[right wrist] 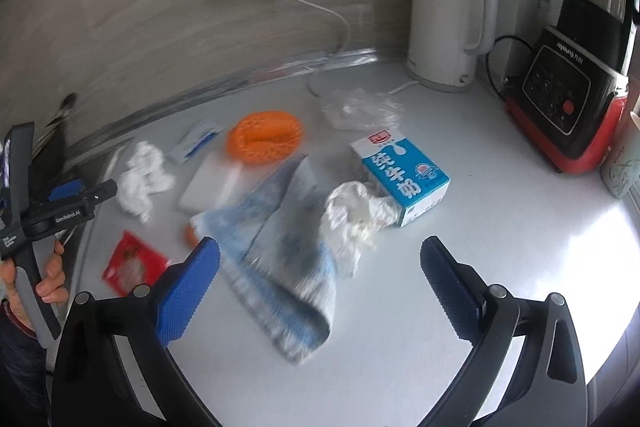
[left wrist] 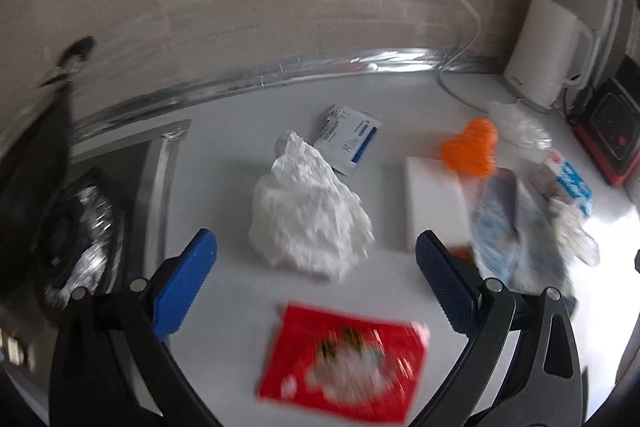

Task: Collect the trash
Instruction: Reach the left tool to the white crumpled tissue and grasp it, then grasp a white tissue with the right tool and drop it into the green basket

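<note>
while both grippers gape wide and empty, the crumpled white tissue [left wrist: 310,209] lies just beyond the left gripper [left wrist: 316,259].

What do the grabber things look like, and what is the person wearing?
Each gripper has two black curved arms with silver rivets, ending in blue bumpy pads. The left gripper's handle is black and grey with small white lettering. A dark sleeve shows below the hand.

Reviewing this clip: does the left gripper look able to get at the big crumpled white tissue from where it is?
Probably yes. The left gripper is open and empty, and the crumpled white tissue lies right ahead between its jaws on the bare counter, with nothing lying on it or in front of it.
</note>
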Demonstrator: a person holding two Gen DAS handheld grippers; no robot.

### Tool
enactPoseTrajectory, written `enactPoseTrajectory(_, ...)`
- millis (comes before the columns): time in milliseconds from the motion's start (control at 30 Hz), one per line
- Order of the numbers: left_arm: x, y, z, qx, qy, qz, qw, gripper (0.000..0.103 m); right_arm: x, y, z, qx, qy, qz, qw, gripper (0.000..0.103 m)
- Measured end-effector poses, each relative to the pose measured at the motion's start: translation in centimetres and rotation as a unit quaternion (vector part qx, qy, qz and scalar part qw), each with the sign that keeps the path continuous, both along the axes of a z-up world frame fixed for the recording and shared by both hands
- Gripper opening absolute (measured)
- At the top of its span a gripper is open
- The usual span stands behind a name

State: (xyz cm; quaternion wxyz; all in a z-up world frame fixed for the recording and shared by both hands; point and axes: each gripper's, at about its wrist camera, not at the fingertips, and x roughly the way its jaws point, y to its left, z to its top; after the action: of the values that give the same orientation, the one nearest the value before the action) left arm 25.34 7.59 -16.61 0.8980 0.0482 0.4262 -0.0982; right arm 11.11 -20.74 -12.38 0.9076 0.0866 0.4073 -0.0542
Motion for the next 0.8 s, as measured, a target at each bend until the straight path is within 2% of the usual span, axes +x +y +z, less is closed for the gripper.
enactPoseTrajectory(133, 3.5, -0.7, -3.2, 0.016, 0.025, -0.011, 0.9995, 0.094, 1.9, -0.8, -1.3, -0.002, 0.009, -0.021, 1.0, 0.1)
enactPoseTrajectory(200, 4.4, -1.2, -4.4, 0.026, 0.035, -0.016, 0.9989, 0.084, 2.5, -1.2, -1.8, -0.005, 0.013, -0.029, 0.999, 0.1)
enactPoseTrajectory(267, 5.3, -1.5, -5.5, 0.033, 0.051, -0.022, 0.9979, 0.058, 3.0, -1.7, -2.5, -0.007, 0.018, -0.04, 0.999, 0.1)
enactPoseTrajectory(300, 5.4, -1.5, -5.6, 0.04, 0.05, -0.019, 0.9978, 0.051, 3.1, -1.9, -2.8, -0.006, 0.02, -0.045, 0.999, 0.1)
enactPoseTrajectory(367, 5.5, -1.3, -5.4, 0.045, 0.043, -0.018, 0.9979, 0.024, 3.3, -2.8, -3.5, 0.004, 0.026, -0.059, 0.998, 0.1)
enactPoseTrajectory(467, 5.3, -0.4, -4.0, 0.023, 0.038, -0.015, 0.9989, 0.018, 3.8, -3.8, -4.6, 0.023, 0.036, -0.076, 0.996, 0.099)
enactPoseTrajectory(533, 4.8, 0.1, -2.8, 0.014, 0.027, -0.014, 0.9995, 0.018, 4.4, -4.2, -5.6, 0.036, 0.047, -0.079, 0.995, 0.091)
enactPoseTrajectory(667, 3.0, 0.6, 0.1, -0.005, 0.005, -0.023, 0.9997, 0.018, 5.9, -4.1, -7.4, 0.045, 0.076, -0.074, 0.993, 0.08)
enactPoseTrajectory(700, 2.3, 0.6, 0.8, -0.007, -0.003, -0.027, 0.9996, 0.018, 6.1, -4.1, -7.8, 0.046, 0.083, -0.074, 0.993, 0.07)
enactPoseTrajectory(733, 1.9, 0.6, 1.2, -0.009, -0.008, -0.031, 0.9995, 0.018, 6.4, -4.1, -8.2, 0.049, 0.089, -0.073, 0.992, 0.055)
enactPoseTrajectory(767, 1.4, 0.6, 1.6, -0.01, -0.012, -0.034, 0.9993, 0.018, 6.6, -4.2, -8.7, 0.058, 0.096, -0.071, 0.991, 0.046)
enactPoseTrajectory(800, 1.1, 0.6, 2.0, -0.013, -0.016, -0.038, 0.9991, 0.018, 6.6, -4.3, -8.9, 0.067, 0.1, -0.069, 0.99, 0.028)
